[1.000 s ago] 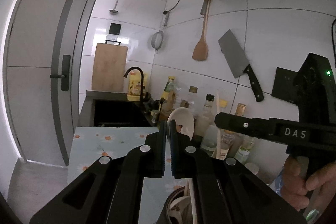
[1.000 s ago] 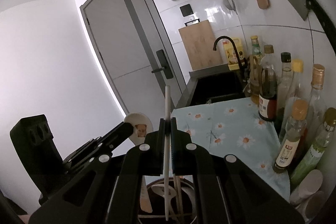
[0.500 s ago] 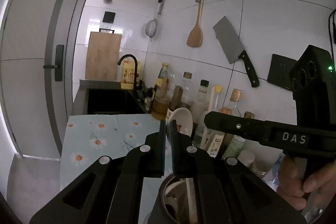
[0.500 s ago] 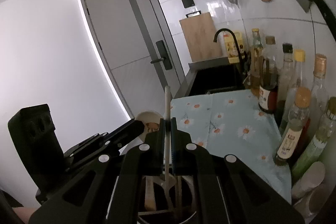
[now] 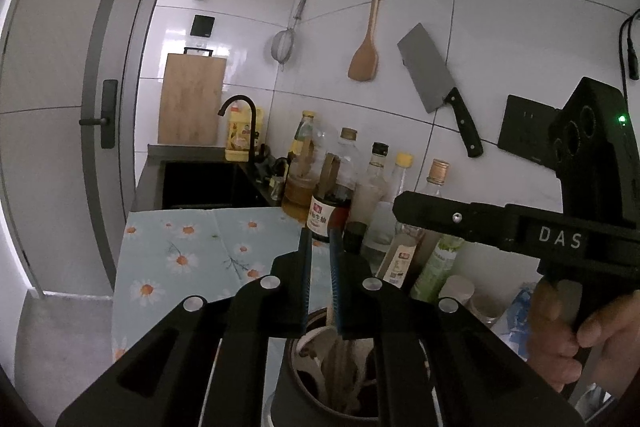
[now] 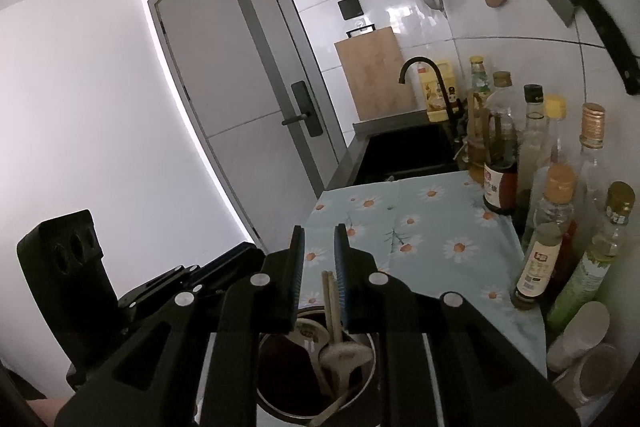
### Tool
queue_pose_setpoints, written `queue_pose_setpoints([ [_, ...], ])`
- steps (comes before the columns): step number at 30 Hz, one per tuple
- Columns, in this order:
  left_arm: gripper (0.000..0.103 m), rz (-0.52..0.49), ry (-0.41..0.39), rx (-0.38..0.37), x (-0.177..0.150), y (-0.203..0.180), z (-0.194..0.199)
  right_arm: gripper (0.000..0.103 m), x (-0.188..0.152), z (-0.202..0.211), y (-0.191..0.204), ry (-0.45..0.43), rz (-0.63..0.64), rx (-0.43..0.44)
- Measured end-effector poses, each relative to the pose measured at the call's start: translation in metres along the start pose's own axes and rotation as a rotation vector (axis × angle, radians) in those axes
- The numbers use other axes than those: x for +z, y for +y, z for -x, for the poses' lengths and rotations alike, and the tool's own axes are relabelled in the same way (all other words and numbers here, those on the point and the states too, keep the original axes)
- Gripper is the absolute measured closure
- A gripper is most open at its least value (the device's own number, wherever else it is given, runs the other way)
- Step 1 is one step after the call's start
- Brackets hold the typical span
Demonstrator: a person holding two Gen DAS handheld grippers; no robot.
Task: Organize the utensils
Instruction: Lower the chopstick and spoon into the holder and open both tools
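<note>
A dark round utensil holder (image 6: 316,379) stands on the counter right below both grippers; it also shows in the left wrist view (image 5: 320,383). It holds a white spoon (image 6: 340,353), another spoon with a picture on it (image 6: 310,331), and wooden chopsticks (image 6: 330,301). My left gripper (image 5: 319,247) is open and empty just above the holder. My right gripper (image 6: 319,241) is open and empty above it too, with the chopstick tips standing between its jaws. The right gripper's body (image 5: 520,231) crosses the left wrist view.
A daisy-print cloth (image 6: 420,223) covers the counter. Several sauce and oil bottles (image 6: 540,211) line the wall at the right. A black sink with a tap (image 6: 416,147) lies behind. A cleaver (image 5: 436,87) and wooden spatula (image 5: 366,59) hang on the tiles.
Both grippers have opened and dropped lower over the holder. The left let go of the white spoon and the right let go of the white stick; both now rest in the holder.
</note>
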State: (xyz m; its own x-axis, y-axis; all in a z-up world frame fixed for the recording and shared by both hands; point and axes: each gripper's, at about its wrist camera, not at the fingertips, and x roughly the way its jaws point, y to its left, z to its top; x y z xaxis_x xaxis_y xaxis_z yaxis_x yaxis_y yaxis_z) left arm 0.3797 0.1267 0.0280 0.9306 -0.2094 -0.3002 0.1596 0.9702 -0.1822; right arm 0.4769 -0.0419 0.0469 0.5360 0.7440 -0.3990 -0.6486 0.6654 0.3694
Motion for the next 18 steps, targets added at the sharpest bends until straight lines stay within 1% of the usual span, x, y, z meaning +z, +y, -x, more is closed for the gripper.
queue_pose_setpoints([
  [5,0.094,0.0,-0.001,0.004,0.001,-0.004,0.008,0.084,-0.001,0.011,0.001,-0.012,-0.001,0.0],
  [8,0.094,-0.002,-0.007,0.007,0.002,-0.007,0.015,0.08,-0.001,0.019,0.001,-0.01,-0.008,0.007],
  [9,0.094,-0.001,-0.007,0.012,0.003,-0.007,0.019,0.075,-0.001,0.02,0.002,-0.002,-0.009,0.011],
  [10,0.094,-0.001,-0.007,0.016,0.003,-0.009,0.021,0.073,0.0,0.022,0.002,0.005,-0.01,0.017],
  [16,0.094,-0.01,-0.005,0.035,0.002,-0.017,0.049,0.073,-0.006,0.049,0.007,-0.012,-0.003,0.009],
  [17,0.091,-0.012,-0.006,0.038,0.002,-0.019,0.055,0.073,-0.007,0.054,0.007,-0.01,-0.004,0.008],
  [18,0.085,-0.01,-0.009,0.04,0.002,-0.022,0.062,0.073,-0.009,0.059,0.008,-0.007,-0.007,0.008],
])
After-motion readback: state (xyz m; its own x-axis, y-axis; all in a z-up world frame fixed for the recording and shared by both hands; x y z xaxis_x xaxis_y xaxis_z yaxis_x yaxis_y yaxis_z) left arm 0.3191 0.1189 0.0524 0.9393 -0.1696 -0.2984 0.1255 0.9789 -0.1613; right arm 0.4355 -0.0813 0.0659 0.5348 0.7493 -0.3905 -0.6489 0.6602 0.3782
